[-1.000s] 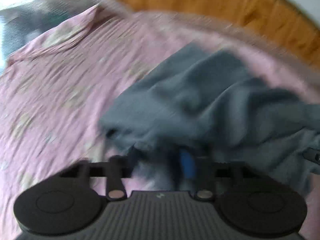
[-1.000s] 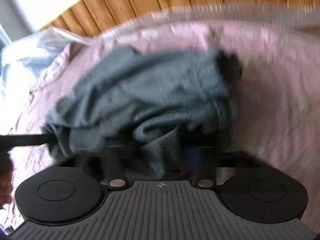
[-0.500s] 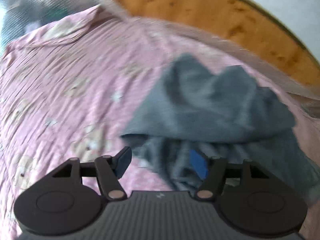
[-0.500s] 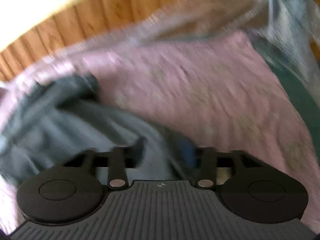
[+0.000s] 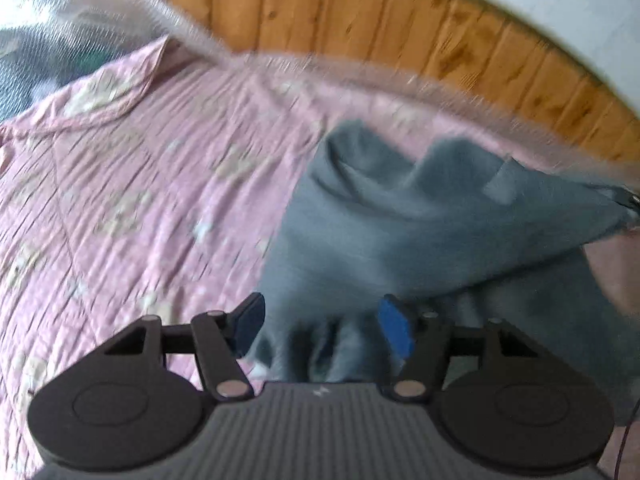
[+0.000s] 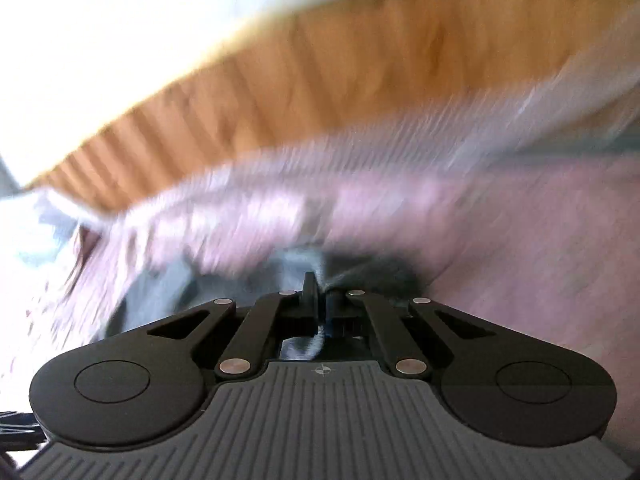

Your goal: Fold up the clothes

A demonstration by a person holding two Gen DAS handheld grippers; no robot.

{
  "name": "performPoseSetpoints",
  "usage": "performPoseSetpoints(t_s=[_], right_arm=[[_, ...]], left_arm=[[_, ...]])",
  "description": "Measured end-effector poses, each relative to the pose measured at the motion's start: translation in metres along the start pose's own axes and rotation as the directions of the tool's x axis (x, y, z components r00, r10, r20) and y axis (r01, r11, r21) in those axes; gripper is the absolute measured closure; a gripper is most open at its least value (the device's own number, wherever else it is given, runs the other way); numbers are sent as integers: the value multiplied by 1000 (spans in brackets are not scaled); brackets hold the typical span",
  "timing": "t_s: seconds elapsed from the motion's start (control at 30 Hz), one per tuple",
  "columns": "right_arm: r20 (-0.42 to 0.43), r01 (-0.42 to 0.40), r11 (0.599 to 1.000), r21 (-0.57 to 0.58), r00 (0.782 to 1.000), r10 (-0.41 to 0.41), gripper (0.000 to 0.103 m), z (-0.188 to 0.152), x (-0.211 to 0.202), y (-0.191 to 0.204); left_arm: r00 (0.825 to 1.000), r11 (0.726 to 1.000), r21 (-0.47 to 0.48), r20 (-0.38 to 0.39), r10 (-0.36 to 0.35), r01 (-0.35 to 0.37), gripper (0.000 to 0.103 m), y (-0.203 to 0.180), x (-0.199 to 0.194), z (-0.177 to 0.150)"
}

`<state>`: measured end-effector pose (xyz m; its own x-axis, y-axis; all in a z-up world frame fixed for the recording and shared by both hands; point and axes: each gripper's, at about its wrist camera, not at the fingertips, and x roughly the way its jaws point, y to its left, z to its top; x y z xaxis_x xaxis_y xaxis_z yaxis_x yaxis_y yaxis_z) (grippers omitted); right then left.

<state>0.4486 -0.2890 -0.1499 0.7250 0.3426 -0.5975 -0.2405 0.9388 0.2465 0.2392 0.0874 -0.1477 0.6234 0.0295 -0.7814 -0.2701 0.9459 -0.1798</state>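
A grey garment lies crumpled on the pink bedsheet. One of its corners is drawn up taut toward the right edge of the left wrist view. My left gripper stands open over the garment's near hem. Folds of cloth lie between its fingers, and the pads do not press on them. In the blurred right wrist view my right gripper is shut on a pinch of the grey garment, which hangs from the fingers above the pink bedsheet.
A wooden headboard runs along the far side of the bed, with a white wall above it. A shiny grey-blue cover is bunched at the far left corner. Open pink sheet spreads to the left of the garment.
My left gripper opened and let go of the garment. My right gripper let go, swung right, then shut on the cloth and lifted, pulling one corner taut.
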Motion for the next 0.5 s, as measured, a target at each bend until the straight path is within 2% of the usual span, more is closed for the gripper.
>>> performPoseSetpoints(t_s=[0.03, 0.1, 0.17, 0.2, 0.27, 0.3, 0.33, 0.37, 0.4, 0.43, 0.47, 0.5], right_arm=[[47, 59, 998, -15, 997, -58, 103, 6, -23, -10], [39, 216, 976, -3, 976, -216, 103, 3, -45, -50], [4, 378, 926, 12, 926, -378, 103, -5, -61, -95], [-33, 431, 902, 33, 902, -431, 103, -12, -65, -117], [-151, 469, 880, 72, 877, -455, 97, -30, -64, -146], [-190, 470, 878, 89, 873, -448, 83, -38, -66, -152], [-191, 467, 879, 98, 876, -443, 69, -45, -72, -149], [-180, 465, 879, 102, 878, -443, 61, -52, -79, -142], [-167, 458, 883, 102, 883, -439, 46, -58, -84, -136], [-154, 448, 888, 100, 889, -431, 38, -63, -87, -131], [-142, 421, 901, 106, 903, -405, 37, -69, -88, -122], [-146, 375, 921, 108, 922, -359, 36, -75, -85, -113]], left_arm=[[1000, 1000, -2, 14, -12, 12, 34, 1, -5, 1], [999, 1000, -15, 28, -19, 19, 29, 4, -6, -1], [999, 998, -53, -11, -30, 30, 26, 10, 12, -4], [998, 997, -75, -40, -38, 35, 26, 11, 24, -5], [992, 993, -86, -90, -85, 77, 30, 7, 47, -6], [987, 991, -80, -110, -114, 106, 30, 1, 56, -7], [981, 988, -75, -129, -144, 135, 30, -6, 66, -7], [974, 984, -69, -144, -176, 167, 30, -13, 71, -6], [965, 978, -64, -158, -207, 200, 30, -21, 76, -6], [959, 973, -63, -164, -230, 222, 35, -26, 80, -6], [954, 968, -64, -168, -250, 242, 67, -31, 84, -7], [952, 960, -69, -126, -278, 271, 100, -33, 67, 3]])
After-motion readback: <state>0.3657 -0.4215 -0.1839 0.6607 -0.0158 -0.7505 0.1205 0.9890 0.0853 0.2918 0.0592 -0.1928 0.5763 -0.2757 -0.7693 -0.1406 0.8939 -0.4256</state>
